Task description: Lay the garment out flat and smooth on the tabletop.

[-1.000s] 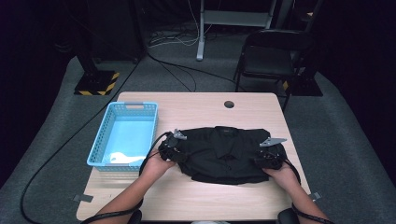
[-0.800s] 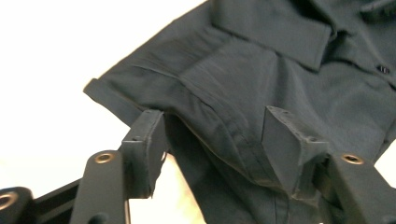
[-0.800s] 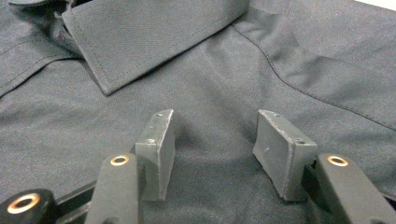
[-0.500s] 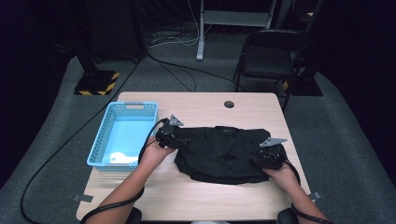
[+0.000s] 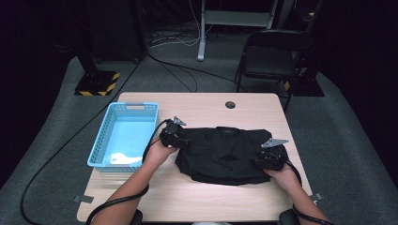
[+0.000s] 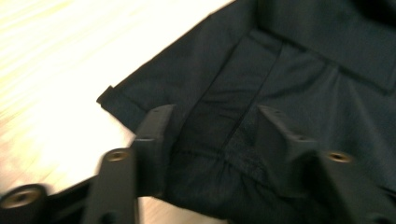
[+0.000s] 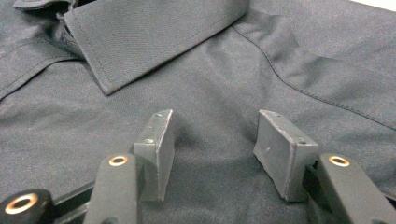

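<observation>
A black collared shirt (image 5: 225, 154) lies spread on the wooden table (image 5: 202, 107). My left gripper (image 5: 173, 136) is at the shirt's far left corner. In the left gripper view its jaws stand open (image 6: 212, 123) over the shirt's edge (image 6: 243, 93), with dark cloth bunched between them. My right gripper (image 5: 271, 157) rests on the shirt's right side. In the right gripper view it is open (image 7: 212, 140), its fingers (image 7: 156, 149) pressed on flat fabric just below the collar (image 7: 154, 32).
A light blue basket (image 5: 101, 140) stands left of the shirt with a white item (image 5: 119, 158) inside. The table has a round hole (image 5: 230, 104) near its far edge. A black chair (image 5: 272, 56) and floor cables (image 5: 173, 70) lie beyond the table.
My left gripper moved away from me along the shirt's left side to its far left corner. The shirt's left part now lies flatter. The right gripper has barely moved.
</observation>
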Demonstrator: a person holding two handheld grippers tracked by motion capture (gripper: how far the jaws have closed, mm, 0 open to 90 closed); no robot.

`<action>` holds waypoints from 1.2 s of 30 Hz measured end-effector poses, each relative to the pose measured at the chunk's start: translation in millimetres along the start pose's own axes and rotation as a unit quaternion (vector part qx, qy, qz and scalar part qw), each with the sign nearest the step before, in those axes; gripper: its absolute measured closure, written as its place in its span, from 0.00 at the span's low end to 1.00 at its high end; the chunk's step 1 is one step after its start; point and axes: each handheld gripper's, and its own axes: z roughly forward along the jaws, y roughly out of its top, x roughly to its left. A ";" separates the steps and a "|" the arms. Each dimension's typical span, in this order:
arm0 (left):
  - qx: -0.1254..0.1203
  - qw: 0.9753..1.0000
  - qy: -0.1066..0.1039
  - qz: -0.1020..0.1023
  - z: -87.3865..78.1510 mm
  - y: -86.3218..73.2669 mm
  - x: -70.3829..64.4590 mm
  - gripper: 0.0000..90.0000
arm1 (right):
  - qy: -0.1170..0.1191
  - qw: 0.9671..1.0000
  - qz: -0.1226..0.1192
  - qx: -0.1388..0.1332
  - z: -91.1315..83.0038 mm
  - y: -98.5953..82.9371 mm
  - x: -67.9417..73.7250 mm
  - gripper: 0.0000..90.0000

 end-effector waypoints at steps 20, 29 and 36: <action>-0.056 0.998 0.005 0.030 -16.4 6.9 -16.0 0.84 | 0.005 1.000 0.018 -0.023 -17.0 11.4 -8.1 0.48; -0.045 0.999 0.007 0.029 -9.1 -2.1 -17.0 0.84 | -0.031 0.999 0.029 -0.030 -27.9 14.8 -44.7 0.50; -0.032 0.999 0.016 0.040 -5.7 -6.0 -15.8 0.84 | -0.041 0.999 0.020 -0.021 -26.7 11.1 -59.5 0.54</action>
